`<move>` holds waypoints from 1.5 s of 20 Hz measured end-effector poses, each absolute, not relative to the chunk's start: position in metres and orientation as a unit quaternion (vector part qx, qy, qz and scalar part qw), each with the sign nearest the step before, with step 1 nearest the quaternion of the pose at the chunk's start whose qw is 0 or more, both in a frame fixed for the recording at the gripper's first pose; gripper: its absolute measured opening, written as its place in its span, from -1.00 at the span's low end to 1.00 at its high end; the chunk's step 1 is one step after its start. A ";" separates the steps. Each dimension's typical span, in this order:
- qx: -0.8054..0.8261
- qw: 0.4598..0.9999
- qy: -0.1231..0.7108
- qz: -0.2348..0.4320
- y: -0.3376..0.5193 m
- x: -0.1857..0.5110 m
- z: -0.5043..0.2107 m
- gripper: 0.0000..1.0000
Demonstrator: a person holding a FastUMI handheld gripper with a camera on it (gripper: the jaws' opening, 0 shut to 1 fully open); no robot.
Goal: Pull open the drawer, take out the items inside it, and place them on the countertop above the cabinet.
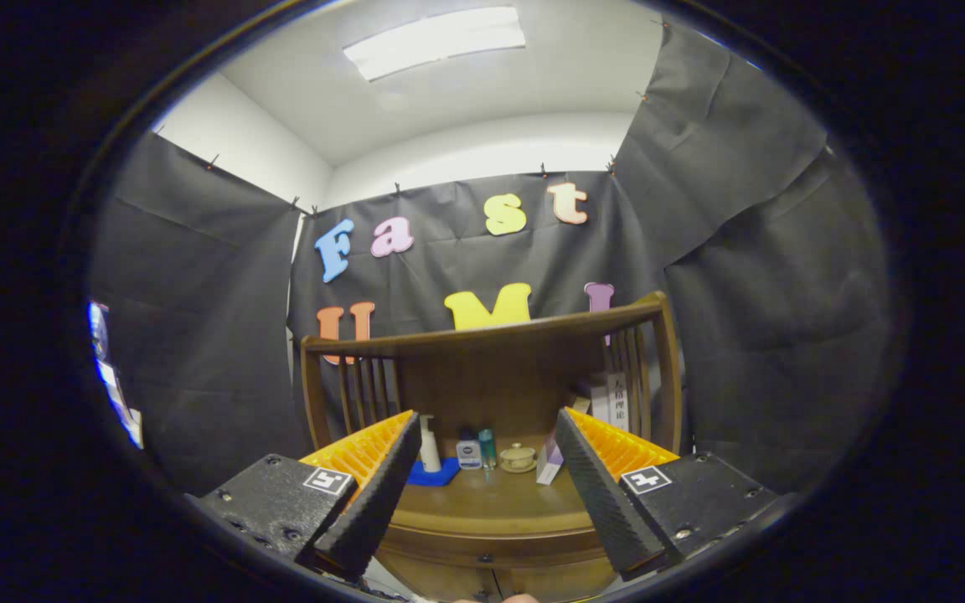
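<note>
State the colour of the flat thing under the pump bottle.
Blue pad, gripper view; open gripper empty.

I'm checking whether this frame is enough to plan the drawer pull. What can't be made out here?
- Drawer front of the brown wooden cabinet, gripper view: cut off low between the open gripper; handle and contents cannot be told.
- Small items on the wooden countertop, white pump bottle, round lidded cup, white box: too small to identify further.
- Blue pad: partly hidden by the left orange-and-black finger.

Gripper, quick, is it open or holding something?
Gripper: open, holding nothing, fingers spread above the cabinet front.
</note>
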State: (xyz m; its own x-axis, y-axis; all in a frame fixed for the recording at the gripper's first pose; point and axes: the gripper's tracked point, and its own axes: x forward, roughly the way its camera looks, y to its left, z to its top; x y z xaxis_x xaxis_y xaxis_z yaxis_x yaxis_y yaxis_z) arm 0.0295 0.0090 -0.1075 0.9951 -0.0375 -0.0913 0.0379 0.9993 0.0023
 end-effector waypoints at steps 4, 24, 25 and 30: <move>0.011 0.995 0.099 -0.024 0.012 0.043 -0.180 1.00; -0.038 0.962 0.260 -0.072 -0.010 0.083 -0.432 0.48; -0.041 0.961 0.264 -0.075 -0.010 0.084 -0.437 0.43; -0.050 0.953 0.287 -0.087 -0.008 0.092 -0.463 0.30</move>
State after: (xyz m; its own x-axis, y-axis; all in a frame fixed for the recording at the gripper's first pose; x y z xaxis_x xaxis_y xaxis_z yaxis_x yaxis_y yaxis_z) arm 0.0918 -0.0079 -0.4633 0.8202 -0.1943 -0.5381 0.1367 0.9799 -0.1455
